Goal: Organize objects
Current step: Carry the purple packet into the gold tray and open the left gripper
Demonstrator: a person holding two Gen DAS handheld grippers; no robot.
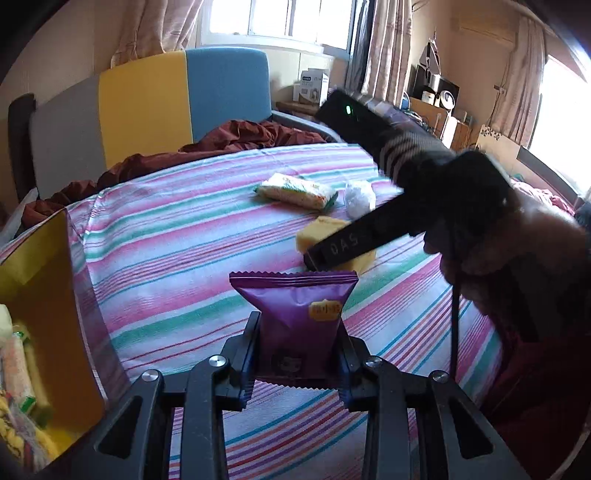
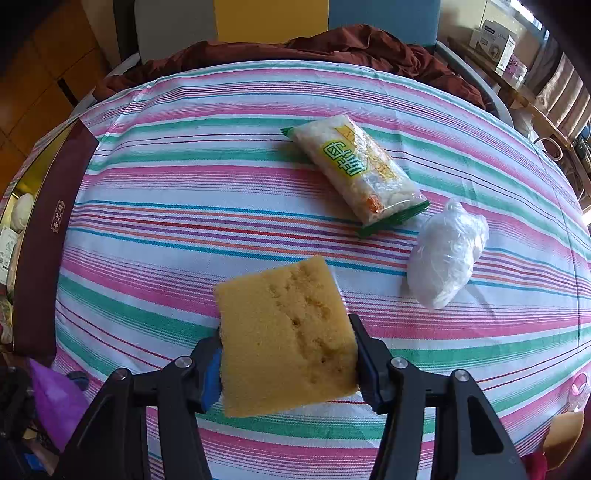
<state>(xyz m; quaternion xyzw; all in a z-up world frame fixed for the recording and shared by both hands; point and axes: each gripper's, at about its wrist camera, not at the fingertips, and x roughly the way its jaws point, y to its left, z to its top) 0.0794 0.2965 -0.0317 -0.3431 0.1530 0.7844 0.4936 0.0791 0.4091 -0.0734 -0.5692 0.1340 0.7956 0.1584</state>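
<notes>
left tongs (image 1: 295, 354) clench a purple packet (image 1: 295, 310); right tongs (image 2: 288, 354) clench a sponge (image 2: 284, 343), over the striped bed (image 2: 184, 184).

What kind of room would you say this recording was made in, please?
Most likely a bedroom: a bed under a pink, green and white striped sheet, a grey, yellow and blue padded headboard, and beige curtains beside a bright window.

A: Purple snack pouch (image 1: 295, 317)?
B: Upright, crimped top edge up, raised off striped sheet.
A: Yellow sponge block (image 2: 284, 343)?
B: Porous, tilted, near front of bed.
A: Rest?
B: Rice-cracker pack (image 2: 354, 173) flat, diagonal; white plastic-wrapped bundle (image 2: 447, 254) just beside it.
</notes>
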